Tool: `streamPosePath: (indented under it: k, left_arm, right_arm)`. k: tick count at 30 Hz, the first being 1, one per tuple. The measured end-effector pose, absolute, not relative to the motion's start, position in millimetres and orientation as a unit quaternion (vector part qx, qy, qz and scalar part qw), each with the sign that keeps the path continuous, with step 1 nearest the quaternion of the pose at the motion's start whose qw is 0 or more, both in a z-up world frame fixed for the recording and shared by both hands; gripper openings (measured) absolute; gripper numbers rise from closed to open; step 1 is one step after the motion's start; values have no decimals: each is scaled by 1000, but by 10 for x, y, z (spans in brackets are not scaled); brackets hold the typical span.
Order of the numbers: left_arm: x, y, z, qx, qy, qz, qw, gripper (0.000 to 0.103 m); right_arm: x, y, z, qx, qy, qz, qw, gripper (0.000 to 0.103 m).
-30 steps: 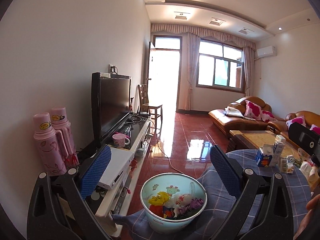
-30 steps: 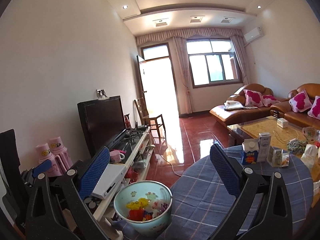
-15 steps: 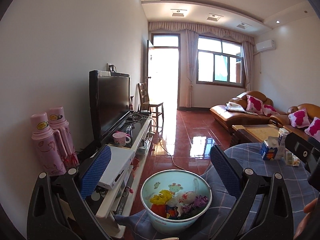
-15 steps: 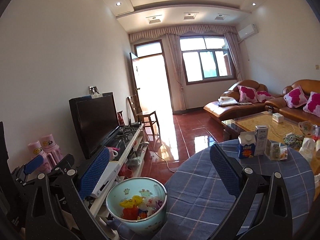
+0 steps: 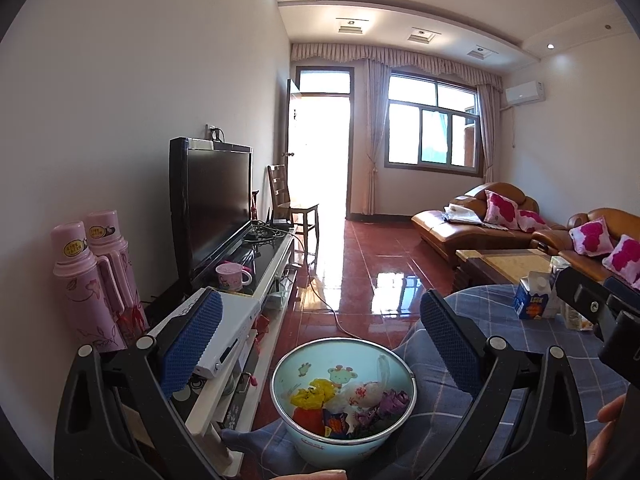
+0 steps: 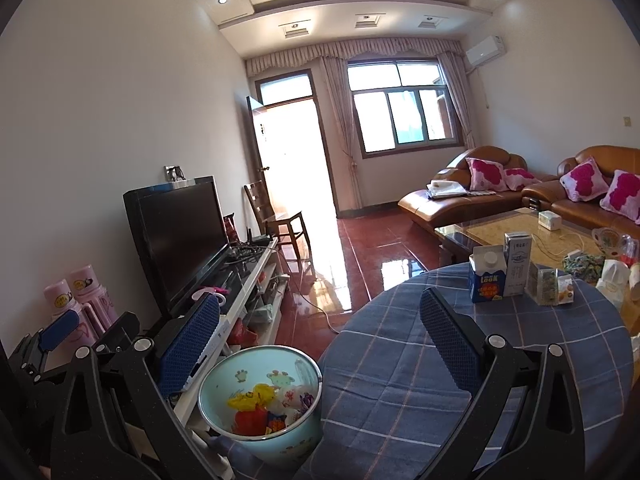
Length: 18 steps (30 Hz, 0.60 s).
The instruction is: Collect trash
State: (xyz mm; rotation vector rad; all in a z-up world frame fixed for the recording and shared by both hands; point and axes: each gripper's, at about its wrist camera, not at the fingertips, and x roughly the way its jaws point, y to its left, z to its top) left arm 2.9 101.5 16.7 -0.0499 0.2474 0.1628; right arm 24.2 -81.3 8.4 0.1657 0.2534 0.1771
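Observation:
A pale blue bin (image 5: pixel 344 396) with cartoon prints stands on the floor by the round table's left edge; it holds crumpled wrappers (image 5: pixel 348 404), yellow, red, white and purple. It also shows in the right wrist view (image 6: pixel 260 400). My left gripper (image 5: pixel 320 344) is open and empty, held above the bin. My right gripper (image 6: pixel 316 340) is open and empty, over the table's left edge. A blue milk carton (image 6: pixel 487 278), a white carton (image 6: pixel 517 263) and small snack packets (image 6: pixel 550 285) stand on the blue checked tablecloth (image 6: pixel 400 360).
A TV (image 5: pixel 216 204) on a low white stand (image 5: pixel 256 304) lines the left wall, with two pink thermos flasks (image 5: pixel 96 280) and a pink mug (image 5: pixel 232 275). A wooden chair (image 5: pixel 292 204), brown sofas (image 6: pixel 480 196) and a coffee table (image 6: pixel 520 228) stand beyond, across the red tiled floor.
Both grippers have drifted back and to the left; the bin sits more to the right in both views. Both stay open and empty.

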Motion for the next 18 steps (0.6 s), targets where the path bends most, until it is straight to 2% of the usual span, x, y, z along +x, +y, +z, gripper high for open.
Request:
streamPosePath:
  k: [18]
  left_arm:
    - [26, 994, 167, -18, 126, 81, 989, 97]
  right_arm:
    - [231, -776, 67, 81, 132, 93, 984, 98]
